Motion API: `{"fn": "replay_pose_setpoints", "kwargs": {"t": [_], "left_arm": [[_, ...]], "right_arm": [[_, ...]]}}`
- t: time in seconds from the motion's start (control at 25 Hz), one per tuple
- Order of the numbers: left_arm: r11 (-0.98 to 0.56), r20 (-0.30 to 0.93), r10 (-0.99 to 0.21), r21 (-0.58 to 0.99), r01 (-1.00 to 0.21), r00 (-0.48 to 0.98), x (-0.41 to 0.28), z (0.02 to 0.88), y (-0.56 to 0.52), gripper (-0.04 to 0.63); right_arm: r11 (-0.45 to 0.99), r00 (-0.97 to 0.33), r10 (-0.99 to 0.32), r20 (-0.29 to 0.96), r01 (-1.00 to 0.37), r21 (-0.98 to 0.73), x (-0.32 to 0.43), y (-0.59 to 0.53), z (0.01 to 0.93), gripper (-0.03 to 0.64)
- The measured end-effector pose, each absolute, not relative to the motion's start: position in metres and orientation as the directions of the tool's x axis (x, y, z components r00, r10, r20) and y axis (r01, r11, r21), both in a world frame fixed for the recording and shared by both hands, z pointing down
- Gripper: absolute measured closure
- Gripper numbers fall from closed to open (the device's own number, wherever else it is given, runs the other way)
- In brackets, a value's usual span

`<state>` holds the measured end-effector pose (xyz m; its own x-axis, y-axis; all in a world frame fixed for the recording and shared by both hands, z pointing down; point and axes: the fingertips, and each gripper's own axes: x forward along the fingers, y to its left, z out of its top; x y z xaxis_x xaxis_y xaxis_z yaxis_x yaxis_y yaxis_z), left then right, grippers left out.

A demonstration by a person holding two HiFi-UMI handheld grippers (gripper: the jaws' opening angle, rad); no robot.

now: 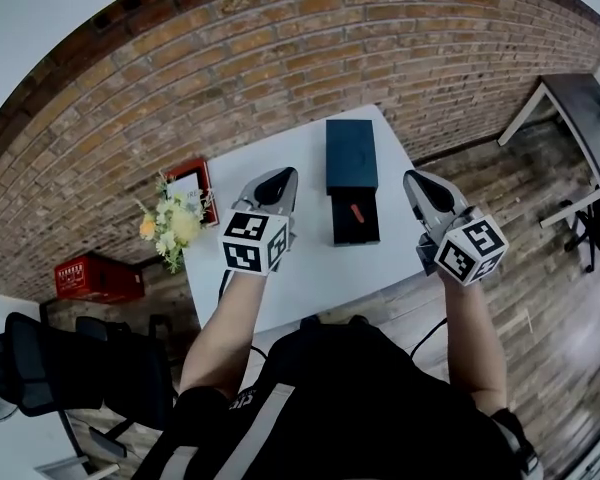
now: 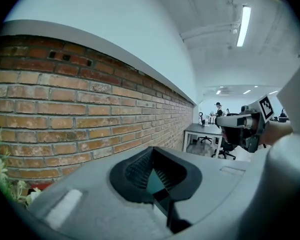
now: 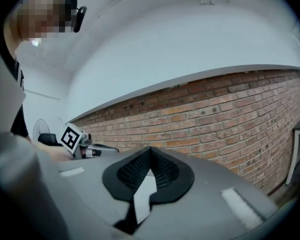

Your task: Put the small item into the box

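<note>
On the white table [image 1: 300, 268] lies a dark box, its teal lid [image 1: 351, 155] at the far end and its black tray [image 1: 355, 226] nearer me. A small red item [image 1: 356, 211] rests inside the tray. My left gripper [image 1: 280, 180] hovers left of the box, my right gripper [image 1: 417, 180] to its right, both raised above the table. In the left gripper view the jaws [image 2: 151, 151] are shut with nothing between them and point at a brick wall. The right gripper's jaws [image 3: 150, 151] also meet at the tips, empty.
A flower bunch [image 1: 175, 226] and a red-edged frame [image 1: 192, 180] stand at the table's left edge. A red crate [image 1: 98, 278] and a black chair [image 1: 50, 368] are on the floor at left. A grey desk [image 1: 580, 118] stands at right.
</note>
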<state>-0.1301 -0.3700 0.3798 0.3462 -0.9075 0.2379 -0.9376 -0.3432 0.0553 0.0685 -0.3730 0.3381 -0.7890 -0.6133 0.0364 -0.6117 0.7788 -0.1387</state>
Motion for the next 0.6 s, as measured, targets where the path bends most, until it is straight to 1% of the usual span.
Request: {"fn": "replay_pose_setpoints", "kwargs": {"t": [0.08, 0.2, 0.28, 0.4, 0.6], "left_arm": [[-0.325, 0.214, -0.919, 0.069, -0.943, 0.332, -0.132, 0.373, -0.368, 0.588], [-0.31, 0.199, -0.928, 0.056, -0.949, 0.314, -0.135, 0.369, -0.364, 0.588], [-0.296, 0.192, -0.934, 0.048, -0.954, 0.3, -0.14, 0.37, -0.361, 0.588], [-0.282, 0.186, -0.938, 0.079, -0.956, 0.292, -0.146, 0.377, -0.358, 0.588], [-0.264, 0.194, -0.942, 0.086, -0.961, 0.276, -0.15, 0.385, -0.357, 0.588]], "right_arm": [[0.769, -0.776, -0.631, -0.016, -0.622, -0.148, 0.075, -0.372, 0.325, 0.617], [0.765, -0.766, -0.642, -0.042, -0.634, -0.114, 0.08, -0.368, 0.321, 0.617], [0.752, -0.753, -0.656, -0.04, -0.648, -0.121, 0.085, -0.366, 0.329, 0.617], [0.723, -0.728, -0.685, -0.005, -0.679, -0.131, 0.094, -0.367, 0.348, 0.617], [0.717, -0.722, -0.692, 0.008, -0.688, -0.111, 0.095, -0.371, 0.355, 0.617]]}}
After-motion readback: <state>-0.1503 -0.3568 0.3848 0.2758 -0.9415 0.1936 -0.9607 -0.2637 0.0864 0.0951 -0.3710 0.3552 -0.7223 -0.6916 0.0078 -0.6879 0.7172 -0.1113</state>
